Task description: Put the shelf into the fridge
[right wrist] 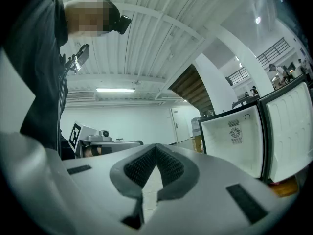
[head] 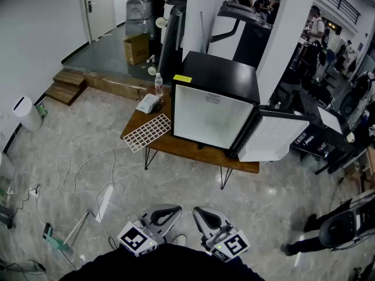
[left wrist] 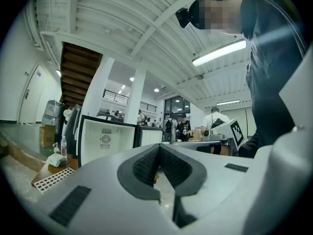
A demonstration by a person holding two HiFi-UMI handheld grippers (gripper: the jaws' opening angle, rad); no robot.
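A small black fridge (head: pixel 220 98) stands on a low wooden table (head: pixel 193 150) with its door (head: pixel 272 138) swung open to the right and a bare white inside. A white wire shelf (head: pixel 147 132) lies flat on the table's left end, overhanging the edge. In the left gripper view the fridge (left wrist: pixel 105 140) and the shelf (left wrist: pixel 54 178) show at left. Both grippers hover low near my body, well short of the table. My left gripper (head: pixel 166 215) is shut with nothing in it. My right gripper (head: pixel 204 215) is likewise shut and empty. The right gripper view shows the fridge (right wrist: pixel 234 136) at right.
A water bottle (head: pixel 158 85) and a white packet (head: pixel 147 103) sit on the table behind the shelf. White cables (head: pixel 76 174) trail over the floor at left. A cardboard box (head: pixel 136 48) and wooden steps (head: pixel 65 85) lie further back. People stand around desks (head: pixel 328 122) at right.
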